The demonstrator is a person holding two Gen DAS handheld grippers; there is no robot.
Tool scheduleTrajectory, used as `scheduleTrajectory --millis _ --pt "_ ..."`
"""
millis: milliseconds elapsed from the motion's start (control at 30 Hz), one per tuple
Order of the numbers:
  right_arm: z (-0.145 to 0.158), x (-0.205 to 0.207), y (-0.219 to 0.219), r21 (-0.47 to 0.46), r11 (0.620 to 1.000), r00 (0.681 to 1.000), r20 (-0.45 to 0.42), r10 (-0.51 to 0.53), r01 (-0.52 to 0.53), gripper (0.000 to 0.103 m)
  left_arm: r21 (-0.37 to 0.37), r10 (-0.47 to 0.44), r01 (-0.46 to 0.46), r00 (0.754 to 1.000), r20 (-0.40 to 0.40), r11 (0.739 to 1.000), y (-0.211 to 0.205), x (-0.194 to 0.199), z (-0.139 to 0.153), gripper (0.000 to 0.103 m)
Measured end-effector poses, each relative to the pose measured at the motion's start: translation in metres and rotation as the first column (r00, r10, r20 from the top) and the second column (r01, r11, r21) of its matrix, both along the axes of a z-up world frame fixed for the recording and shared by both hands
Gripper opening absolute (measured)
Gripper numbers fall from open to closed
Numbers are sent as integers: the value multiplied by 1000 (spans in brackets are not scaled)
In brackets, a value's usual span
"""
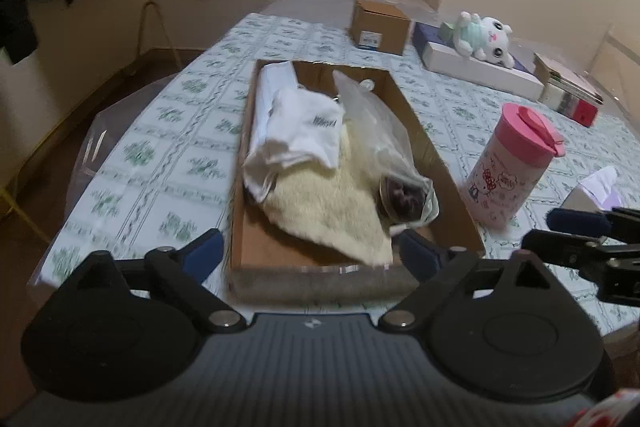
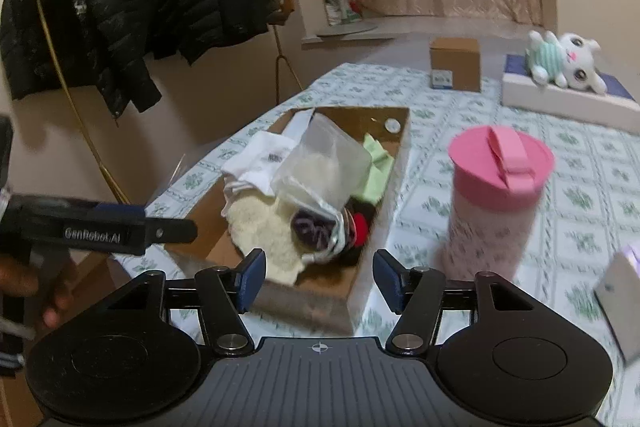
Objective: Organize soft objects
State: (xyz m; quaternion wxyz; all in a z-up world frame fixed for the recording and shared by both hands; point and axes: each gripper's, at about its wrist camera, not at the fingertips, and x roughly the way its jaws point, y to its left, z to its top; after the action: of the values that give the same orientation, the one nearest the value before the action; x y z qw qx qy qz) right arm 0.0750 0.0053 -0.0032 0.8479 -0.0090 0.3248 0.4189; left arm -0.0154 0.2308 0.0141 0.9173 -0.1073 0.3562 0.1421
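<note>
Item: cardboard box of soft cloths, frame centre, just beyond my left gripper and right gripper, both agape, empty. Right view alone shows green cloth.

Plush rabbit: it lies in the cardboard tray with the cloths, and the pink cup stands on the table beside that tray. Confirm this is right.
Not quite. The plush rabbit lies on a flat white box at the table's far side, not in the cardboard tray, as the left wrist view shows. The pink cup does stand beside it.

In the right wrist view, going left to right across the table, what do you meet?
Left gripper → flat cardboard tray of soft things → pink-lidded cup → white plush toy on its white box at the far right.
</note>
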Motion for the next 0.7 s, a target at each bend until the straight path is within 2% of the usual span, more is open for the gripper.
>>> scheduleTrajectory --millis 100,267,300,500,700 --pt "2 -10 -11 -9 1000 1000 -8 -19 19 64 -24 28 -28 1000 3 999 -8 -13 -1 96" --pt "1 -23 -27 -14 999 998 -23 -50 50 84 -12 71 -71 997 0 997 -22 -29 1 100" --pt "-1 -24 -29 -16 998 998 -29 -54 54 85 -10 76 -76 997 -3 997 -24 -31 1 100" --pt "-9 -24 -42 -36 996 994 -61 -90 88 86 -16 101 -102 995 -19 995 -35 -39 0 100" --pt "-17 -23 -54 -50 990 986 -98 -133 128 86 -28 75 -76 997 -34 997 -46 -38 -2 99"
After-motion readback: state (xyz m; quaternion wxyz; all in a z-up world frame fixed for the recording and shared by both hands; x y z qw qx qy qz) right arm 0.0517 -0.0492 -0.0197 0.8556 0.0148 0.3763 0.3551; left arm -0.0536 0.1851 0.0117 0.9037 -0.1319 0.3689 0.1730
